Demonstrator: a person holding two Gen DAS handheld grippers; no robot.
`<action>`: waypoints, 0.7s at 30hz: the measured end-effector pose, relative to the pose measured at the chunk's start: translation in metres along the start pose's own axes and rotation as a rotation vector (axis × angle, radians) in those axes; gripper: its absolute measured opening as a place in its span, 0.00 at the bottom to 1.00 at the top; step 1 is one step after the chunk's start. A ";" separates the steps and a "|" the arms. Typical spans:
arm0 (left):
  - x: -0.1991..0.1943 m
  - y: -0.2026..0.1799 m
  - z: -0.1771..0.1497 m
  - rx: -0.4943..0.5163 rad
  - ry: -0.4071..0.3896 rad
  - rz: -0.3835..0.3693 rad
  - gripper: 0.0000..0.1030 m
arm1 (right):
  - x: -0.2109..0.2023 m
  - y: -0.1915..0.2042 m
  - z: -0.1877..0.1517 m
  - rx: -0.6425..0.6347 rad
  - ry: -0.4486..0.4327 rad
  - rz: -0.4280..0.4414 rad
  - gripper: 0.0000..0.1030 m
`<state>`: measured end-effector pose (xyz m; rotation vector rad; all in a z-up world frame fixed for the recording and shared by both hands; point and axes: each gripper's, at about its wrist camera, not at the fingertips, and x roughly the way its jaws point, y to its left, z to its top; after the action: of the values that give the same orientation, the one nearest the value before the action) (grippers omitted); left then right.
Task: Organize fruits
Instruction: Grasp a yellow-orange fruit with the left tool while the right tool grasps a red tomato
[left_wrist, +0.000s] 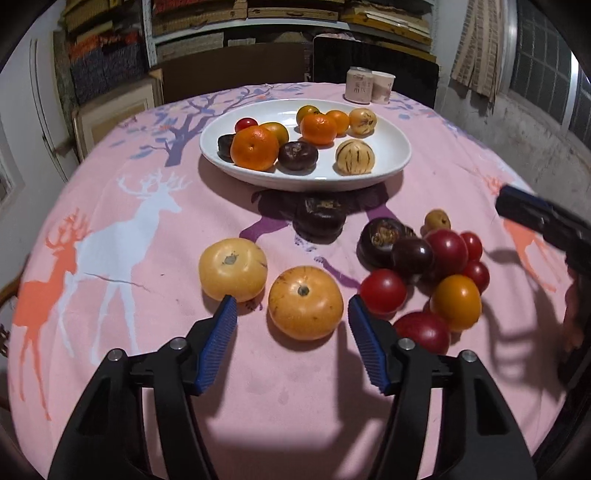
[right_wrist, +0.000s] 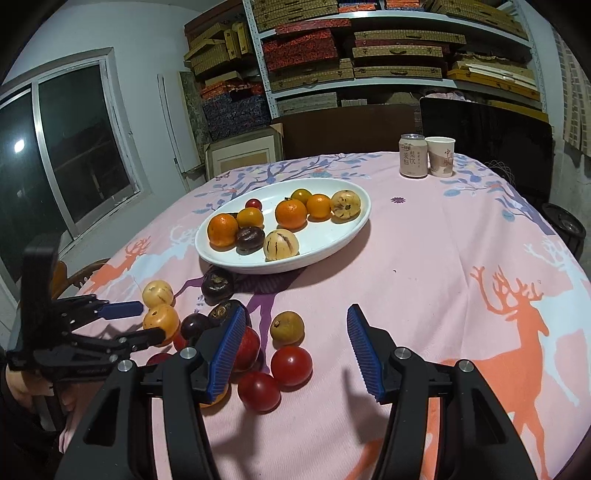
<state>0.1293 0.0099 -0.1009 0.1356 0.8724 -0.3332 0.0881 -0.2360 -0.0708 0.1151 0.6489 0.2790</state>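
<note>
Shelves stacked with woven boxes back a table under a pink deer-print cloth (left_wrist: 295, 398), where a white oval ceramic dish (left_wrist: 391, 133) already holds mandarins, dark round fruits and striped pale melons, apparently the collecting place. From the left wrist view, the left gripper (left_wrist: 291, 306) stands roughly half open with nothing between its blue ribbed pads, straddling a smooth orange-yellow round fruit (left_wrist: 305, 302) as if lining up to take it; a paler yellow fruit (left_wrist: 232, 267) lies just beside. From the right wrist view, the right gripper (right_wrist: 295, 317) is likewise part open and empty above a loose cluster of red cherry tomatoes (right_wrist: 291, 365), still waiting on the cloth near the dish.
</note>
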 end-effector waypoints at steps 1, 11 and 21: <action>0.002 0.001 0.002 -0.004 -0.001 -0.002 0.59 | -0.001 0.000 -0.001 -0.001 -0.001 0.001 0.56; 0.018 -0.009 0.003 -0.012 0.049 -0.085 0.48 | -0.011 -0.006 -0.005 0.024 -0.008 0.001 0.56; -0.015 -0.006 -0.005 -0.033 -0.051 -0.091 0.40 | -0.004 0.009 -0.023 -0.054 0.150 0.078 0.56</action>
<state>0.1148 0.0092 -0.0924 0.0568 0.8342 -0.4051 0.0693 -0.2286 -0.0846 0.0684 0.7865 0.3827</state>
